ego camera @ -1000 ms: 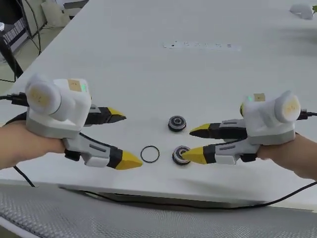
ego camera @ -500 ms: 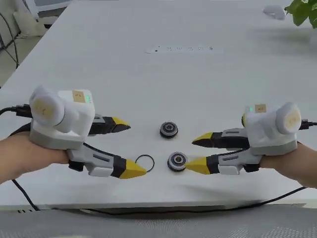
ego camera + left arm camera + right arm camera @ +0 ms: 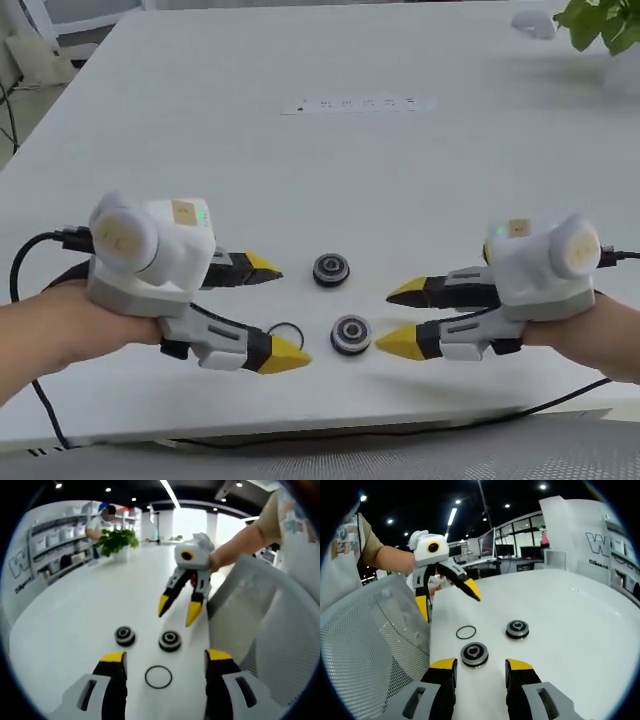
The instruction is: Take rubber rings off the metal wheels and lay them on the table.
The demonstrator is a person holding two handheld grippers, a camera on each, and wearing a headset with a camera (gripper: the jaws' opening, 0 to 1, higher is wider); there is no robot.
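One rubber ring (image 3: 288,326) is already lying loose on the table (image 3: 400,160), at 9 o'clock from the near wheel (image 3: 351,334) in the head view and partly hidden behind the lower jaw of the left gripper (image 3: 288,312). The far wheel (image 3: 331,269) is sitting at 11 o'clock from the near one, apart from it. Both grippers are standing wide open and gripping nothing. The left gripper's jaws are straddling the loose ring without touching it, as the left gripper view shows. The right gripper (image 3: 386,318) is hovering at 3 o'clock from the near wheel, which is lying just ahead of its jaws, between the tips, in the right gripper view.

By my reading, the first ring is finished and the second is starting, with the near wheel as the likely target. Whether each wheel is wearing rubber is too small to tell.

The next move is calling for two jobs at once: one gripper pinning the wheel's metal body, and the other catching only the thin outer band and peeling it over the rim.
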